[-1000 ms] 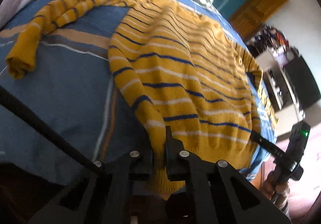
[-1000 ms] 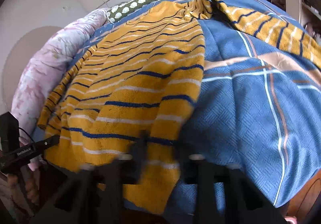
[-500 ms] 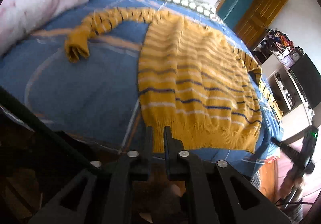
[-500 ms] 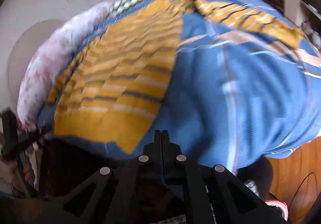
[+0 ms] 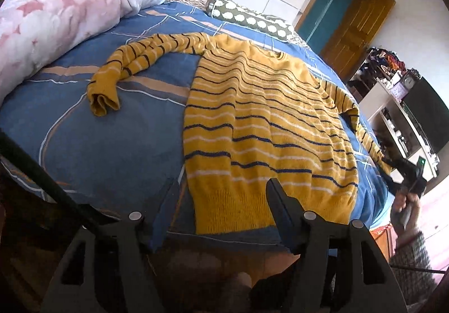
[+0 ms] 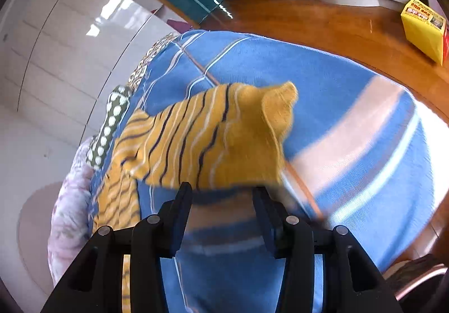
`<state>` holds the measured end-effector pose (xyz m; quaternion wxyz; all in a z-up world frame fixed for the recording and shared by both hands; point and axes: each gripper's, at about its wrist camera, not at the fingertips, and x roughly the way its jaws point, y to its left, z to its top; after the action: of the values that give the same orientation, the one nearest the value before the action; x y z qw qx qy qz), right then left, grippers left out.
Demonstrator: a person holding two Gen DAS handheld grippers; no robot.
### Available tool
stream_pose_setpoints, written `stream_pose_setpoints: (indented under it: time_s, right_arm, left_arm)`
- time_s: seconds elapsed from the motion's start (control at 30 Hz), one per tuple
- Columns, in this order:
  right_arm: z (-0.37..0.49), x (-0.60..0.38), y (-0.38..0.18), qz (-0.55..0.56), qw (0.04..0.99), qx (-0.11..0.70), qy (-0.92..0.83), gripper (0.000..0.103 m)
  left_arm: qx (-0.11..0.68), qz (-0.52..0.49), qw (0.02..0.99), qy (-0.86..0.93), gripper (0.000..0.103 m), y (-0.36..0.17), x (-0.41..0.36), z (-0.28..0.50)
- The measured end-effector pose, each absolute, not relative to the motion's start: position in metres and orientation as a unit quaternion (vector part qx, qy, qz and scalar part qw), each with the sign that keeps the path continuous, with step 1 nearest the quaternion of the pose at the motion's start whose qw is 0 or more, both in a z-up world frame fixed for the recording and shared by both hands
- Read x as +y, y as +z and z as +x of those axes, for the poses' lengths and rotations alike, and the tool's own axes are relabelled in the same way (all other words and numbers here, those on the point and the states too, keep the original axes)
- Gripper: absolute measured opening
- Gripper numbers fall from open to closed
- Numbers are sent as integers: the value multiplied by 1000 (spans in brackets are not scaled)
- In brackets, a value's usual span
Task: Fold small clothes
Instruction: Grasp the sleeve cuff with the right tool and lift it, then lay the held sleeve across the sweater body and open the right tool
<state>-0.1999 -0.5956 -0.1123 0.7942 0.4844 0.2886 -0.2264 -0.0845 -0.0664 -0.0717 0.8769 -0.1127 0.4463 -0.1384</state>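
Note:
A yellow sweater point(image 5: 266, 122) with dark and white stripes lies flat, front up, on the blue bed cover point(image 5: 98, 144). Its left sleeve point(image 5: 132, 63) is bent out to the left. My left gripper point(image 5: 221, 195) is open and empty just above the sweater's hem. In the right wrist view the other sleeve point(image 6: 213, 139) lies on the cover with its cuff point(image 6: 280, 105) toward the bed's edge. My right gripper point(image 6: 223, 195) is open and empty just short of that sleeve. The right gripper also shows in the left wrist view point(image 5: 407, 175), at the bed's right side.
A pink floral duvet point(image 5: 56, 12) lies at the bed's left. A dotted green bolster point(image 5: 249, 18) lies at the head. Shelves and a dark screen point(image 5: 421, 116) stand right of the bed. A yellow box point(image 6: 423, 29) sits on the wooden floor point(image 6: 322, 24).
Both grippers have let go of the sweater's hem and opened. The sweater now lies flat. The left gripper has drawn back, and the right one has swung over to the right sleeve.

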Motion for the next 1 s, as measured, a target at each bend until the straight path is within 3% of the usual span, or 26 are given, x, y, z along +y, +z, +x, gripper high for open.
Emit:
stream_pose_setpoints:
  time_s: [0.07,0.13,0.17,0.37,0.53,0.77,1.0]
  right_arm:
    - [-188,-604,-111,479,793,289,-242,49]
    - [-180,-614,-108,468,791,301,-253,14]
    - [-178,-620,-104,458,792,307,-262,6]
    - [-198,-677,-47,370,792,276,-400,6]
    - [-163,-687,-13,333,793,287,-422,6]
    - [-35,-572,24,277,864,326,-267,6]
    - [110,-380,11,203,902,376,-55,6]
  left_arm:
    - [450,-111,875,-139,63,-73,-70,-82]
    - [453,-109,874,-140,63,-73,-71,-80]
    - [453,-108,874,-140,63,-74,-72,-80]
    - [451,-114,873,-148,63,-76,-71,-74]
    - [443,-121,875,-152,63,-74,-65,-72]
    - [422,-150,881,-156,64,-68,-39,-74]
    - [393,-175,892,-139,64,-63,0,-87]
